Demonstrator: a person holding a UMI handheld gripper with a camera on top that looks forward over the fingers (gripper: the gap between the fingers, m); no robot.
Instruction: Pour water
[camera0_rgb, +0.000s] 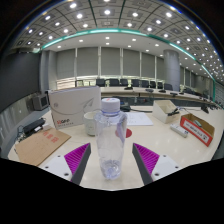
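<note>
A clear plastic water bottle (111, 140) with a white cap stands upright on the pale table (160, 145). It sits between the fingers of my gripper (112, 150), with a gap on each side. The gripper is open, and its magenta pads (76, 156) flank the bottle's lower half without touching it. Just behind the bottle to the left is a white cup (92, 122), partly hidden by the bottle.
A brown cardboard piece (40, 146) lies on the table at the left, with a white card (74, 105) standing behind it. A red box (200, 126) and another carton (166, 108) are on the right, papers (138, 118) in the middle. Desks and chairs line the far wall.
</note>
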